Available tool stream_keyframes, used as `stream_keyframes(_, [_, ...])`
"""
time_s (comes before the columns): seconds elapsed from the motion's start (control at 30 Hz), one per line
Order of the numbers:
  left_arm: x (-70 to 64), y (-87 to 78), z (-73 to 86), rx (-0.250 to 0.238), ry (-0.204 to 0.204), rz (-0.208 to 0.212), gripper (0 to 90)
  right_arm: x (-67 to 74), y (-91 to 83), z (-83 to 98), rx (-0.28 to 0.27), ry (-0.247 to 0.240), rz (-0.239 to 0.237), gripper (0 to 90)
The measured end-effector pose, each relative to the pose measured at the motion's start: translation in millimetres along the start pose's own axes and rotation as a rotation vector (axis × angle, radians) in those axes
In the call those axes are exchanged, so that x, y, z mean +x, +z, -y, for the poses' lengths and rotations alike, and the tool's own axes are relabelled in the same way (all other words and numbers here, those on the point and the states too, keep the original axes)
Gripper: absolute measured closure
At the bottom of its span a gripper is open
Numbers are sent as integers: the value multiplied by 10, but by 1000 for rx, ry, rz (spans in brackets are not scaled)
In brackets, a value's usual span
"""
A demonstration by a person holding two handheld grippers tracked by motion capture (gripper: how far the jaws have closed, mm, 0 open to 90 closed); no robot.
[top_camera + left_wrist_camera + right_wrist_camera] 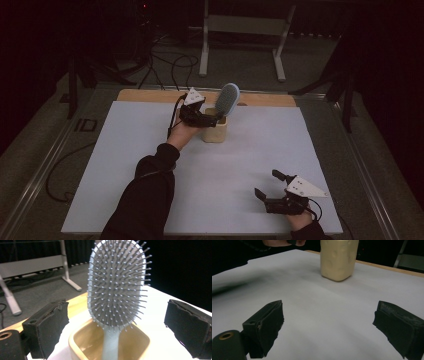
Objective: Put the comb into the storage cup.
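A pale blue hairbrush [227,100] stands handle-down in a cream square cup [216,132] at the far middle of the white mat. My left gripper [212,116] reaches the cup's rim from the left. In the left gripper view the brush [116,285] faces me with its bristles, its handle inside the cup [80,341]. My left gripper [117,315] is open, its pads wide on either side of the brush and touching nothing. My right gripper [267,184] rests open near the mat's front right, with bare mat between its jaws [328,317] and the cup [338,260] farther off.
The white mat [150,165] covers a wooden table top [150,95]. A white metal frame [245,30] stands on the floor beyond the table, with cables [165,65] beside it. The person's dark sleeve [145,200] crosses the mat's front left.
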State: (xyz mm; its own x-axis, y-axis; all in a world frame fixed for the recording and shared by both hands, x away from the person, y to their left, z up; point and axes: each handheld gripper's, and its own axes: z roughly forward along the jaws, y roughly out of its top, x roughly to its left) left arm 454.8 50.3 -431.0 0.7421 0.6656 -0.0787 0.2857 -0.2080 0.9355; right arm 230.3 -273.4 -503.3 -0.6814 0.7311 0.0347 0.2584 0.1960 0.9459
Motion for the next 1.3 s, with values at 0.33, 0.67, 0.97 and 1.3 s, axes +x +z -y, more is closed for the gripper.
stream_keyframes(0.33, [17, -81, -11, 12, 5, 53, 0, 0, 4, 0, 2, -3, 2, 85])
stream_keyframes(0.67, [-12, -45, 15, 90, 11, 132, 0, -7, 3, 2, 1, 1, 3, 84])
stream_keyframes(0.97, [29, -179, -21, 108, 35, 158, 0, -7, 9, 0, 3, 1, 1, 84])
stream_keyframes(1.3, [97, -358, -15, 138, 43, 157, 0, -6, 14, 7, 9, 5, 3, 85])
